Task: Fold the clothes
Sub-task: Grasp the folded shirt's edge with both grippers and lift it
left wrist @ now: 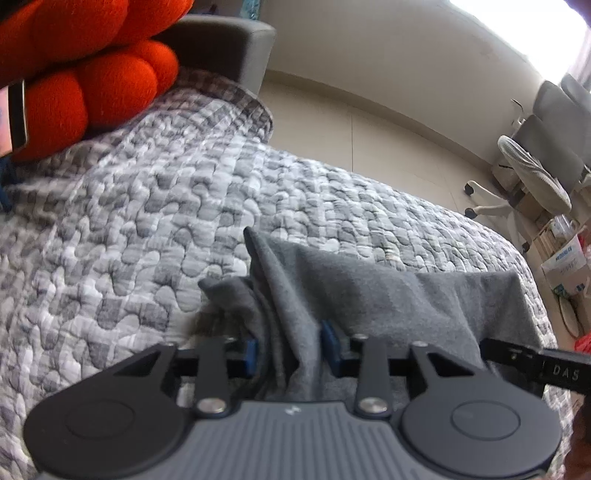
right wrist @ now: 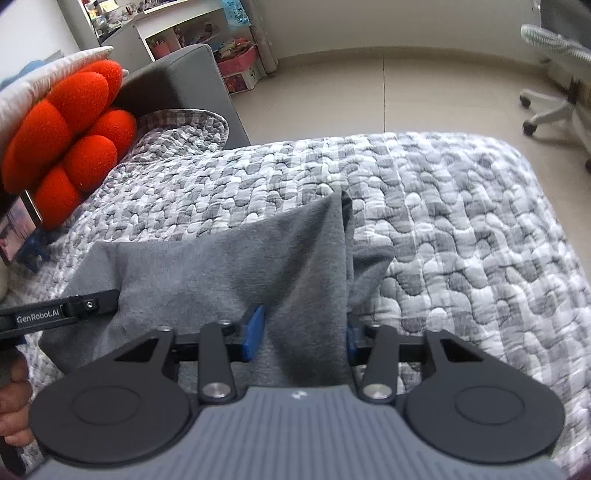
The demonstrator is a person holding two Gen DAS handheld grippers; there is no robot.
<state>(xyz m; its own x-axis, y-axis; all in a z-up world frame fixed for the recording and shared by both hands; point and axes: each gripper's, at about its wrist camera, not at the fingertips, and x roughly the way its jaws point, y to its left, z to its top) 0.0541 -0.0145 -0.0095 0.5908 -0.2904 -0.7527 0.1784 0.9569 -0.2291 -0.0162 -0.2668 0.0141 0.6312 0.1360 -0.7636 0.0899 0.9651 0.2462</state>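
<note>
Pale tiled floor [right wrist: 369,92], white office chair [right wrist: 554,74], cluttered shelves [right wrist: 207,33].

The left wrist view is taken from just behind the left tool [left wrist: 291,350], aimed forward and steeply down along its fingers; the grey garment [left wrist: 369,295] is seen at very close range, the quilted bed [left wrist: 147,221] beyond it; the right tool [left wrist: 535,362] is caught at the right edge; the right wrist view is set likewise behind the right tool [right wrist: 303,332], with the left tool [right wrist: 62,310] at its left edge; garment, bed, red cushion [right wrist: 70,140], grey sofa arm [right wrist: 184,77] and office chair [right wrist: 546,74] are shared by both views.
</note>
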